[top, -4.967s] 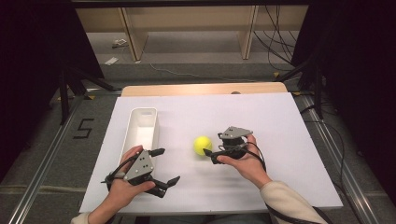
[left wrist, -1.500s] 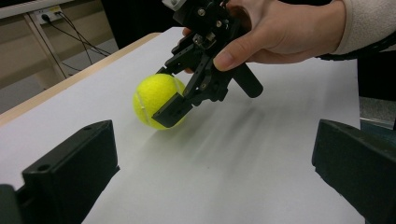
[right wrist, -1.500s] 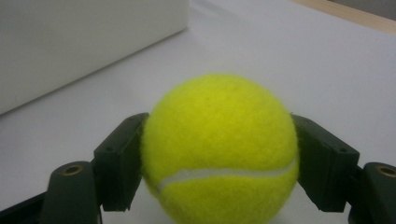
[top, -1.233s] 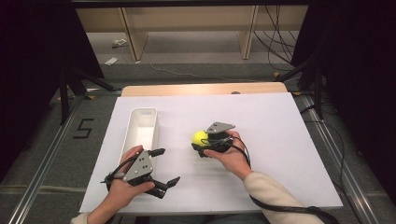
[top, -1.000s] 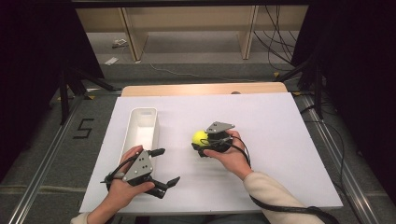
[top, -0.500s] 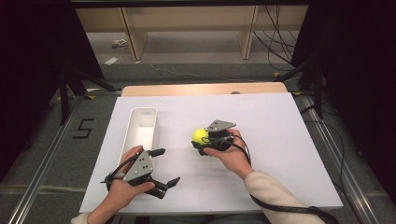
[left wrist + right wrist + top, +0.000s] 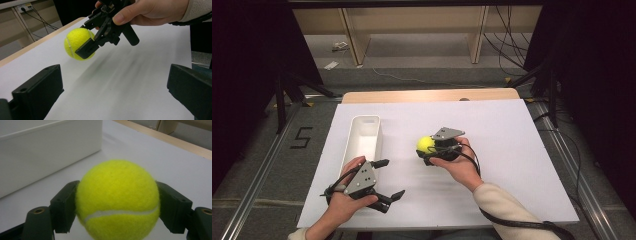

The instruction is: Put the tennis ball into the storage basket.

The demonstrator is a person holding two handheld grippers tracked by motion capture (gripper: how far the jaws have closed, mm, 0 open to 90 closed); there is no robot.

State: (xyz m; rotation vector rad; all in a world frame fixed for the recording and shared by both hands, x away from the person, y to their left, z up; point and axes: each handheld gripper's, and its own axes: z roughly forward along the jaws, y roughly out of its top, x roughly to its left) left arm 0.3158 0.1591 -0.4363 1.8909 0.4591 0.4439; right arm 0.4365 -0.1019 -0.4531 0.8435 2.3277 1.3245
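now tennis ball clamped between right hand-held gripper jaws

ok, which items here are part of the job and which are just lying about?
In play:
tennis ball, clamped in right gripper
white bin, likely the drop spot

Bystanders:
left gripper, open, idle on the table
wooden shelving
floor cables

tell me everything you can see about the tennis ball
The tennis ball is bright yellow-green with a fuzzy felt surface and one curved white seam. It looks whole and round. The right tongs are shut on it, one black jaw pressed against each side. In the left gripper view it appears lifted slightly off the white table, a soft shadow beneath it. The white bin stands apart from it. Nothing else touches it.
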